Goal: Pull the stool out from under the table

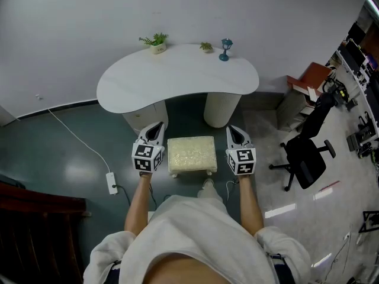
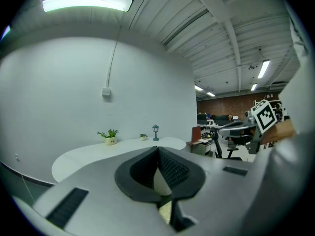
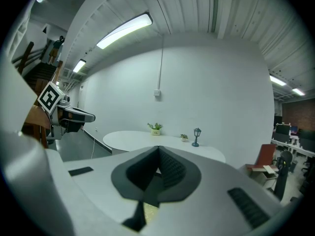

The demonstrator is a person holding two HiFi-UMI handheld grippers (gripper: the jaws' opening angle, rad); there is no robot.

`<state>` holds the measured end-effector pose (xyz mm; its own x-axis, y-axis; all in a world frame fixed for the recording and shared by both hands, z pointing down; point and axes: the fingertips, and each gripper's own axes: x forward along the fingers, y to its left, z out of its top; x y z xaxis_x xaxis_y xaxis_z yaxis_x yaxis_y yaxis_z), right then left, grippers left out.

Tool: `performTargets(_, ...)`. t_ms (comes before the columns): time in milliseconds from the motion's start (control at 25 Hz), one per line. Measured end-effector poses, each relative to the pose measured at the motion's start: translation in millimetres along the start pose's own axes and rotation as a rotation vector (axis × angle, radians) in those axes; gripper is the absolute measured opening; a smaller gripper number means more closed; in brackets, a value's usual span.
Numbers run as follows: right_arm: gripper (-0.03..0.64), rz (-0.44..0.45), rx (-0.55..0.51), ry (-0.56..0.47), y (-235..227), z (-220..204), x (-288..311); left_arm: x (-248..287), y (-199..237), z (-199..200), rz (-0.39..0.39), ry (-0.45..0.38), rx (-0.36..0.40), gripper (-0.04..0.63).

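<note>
Teal floor (image 1: pixel 65 147) lies open around the stool (image 1: pixel 191 154), just clear of the table (image 1: pixel 177 78) edge; left claw (image 1: pixel 157 125) and right claw (image 1: pixel 233 129) flank it, both clenched empty

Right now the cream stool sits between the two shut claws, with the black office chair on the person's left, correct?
No: the head view shows the black office chair on the person's right. The cream stool does sit between the shut left claw and right claw.

We read no text, label, brand or number in any view. The cubes (image 1: pixel 147 157) on the left gripper (image 1: pixel 157 127) and right gripper (image 1: pixel 234 129) bear only black-and-white square markers, without characters.
</note>
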<state>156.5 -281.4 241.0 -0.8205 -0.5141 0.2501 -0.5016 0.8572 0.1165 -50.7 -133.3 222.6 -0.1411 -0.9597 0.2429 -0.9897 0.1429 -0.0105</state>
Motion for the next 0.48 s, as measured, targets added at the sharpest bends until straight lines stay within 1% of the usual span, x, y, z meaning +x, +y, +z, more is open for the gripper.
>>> performTargets(480, -0.005, -0.009, -0.001, 0.012, 0.4, -3.2, -2.1, 0.7, -0.3, 2.5, -0.007, -0.004, -0.003, 0.011)
